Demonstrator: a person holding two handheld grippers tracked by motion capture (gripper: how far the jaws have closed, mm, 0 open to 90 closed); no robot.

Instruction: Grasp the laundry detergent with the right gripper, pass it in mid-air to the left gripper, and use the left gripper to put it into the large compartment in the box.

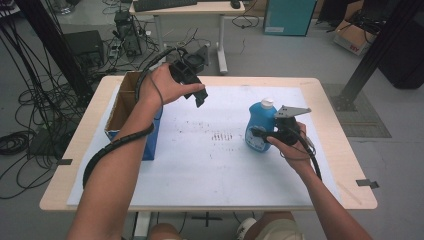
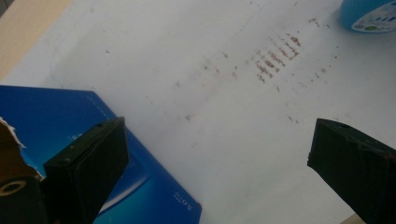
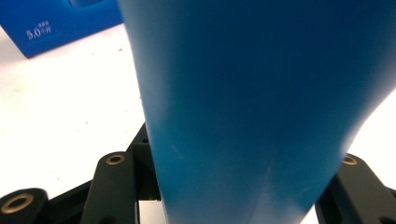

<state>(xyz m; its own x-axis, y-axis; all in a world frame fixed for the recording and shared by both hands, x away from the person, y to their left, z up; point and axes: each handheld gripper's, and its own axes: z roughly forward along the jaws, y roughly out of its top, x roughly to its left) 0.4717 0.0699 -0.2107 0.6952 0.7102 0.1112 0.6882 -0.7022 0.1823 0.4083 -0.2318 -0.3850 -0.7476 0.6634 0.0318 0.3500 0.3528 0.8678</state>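
Blue bottle (image 1: 260, 127) stands upright, white cap up, label unreadable, clamped in the right gripper (image 1: 260, 134); "5.0" shows on the blue box (image 3: 51, 23). Left gripper (image 2: 219, 158) hangs open-jawed.

A light wooden table (image 1: 331, 165) fills the frame's centre, covered by a white sheet (image 1: 210, 165) with brownish marks at its middle. On it, an open blue box (image 1: 150, 142) stands left; a blue bottle (image 1: 260, 125) stands right.
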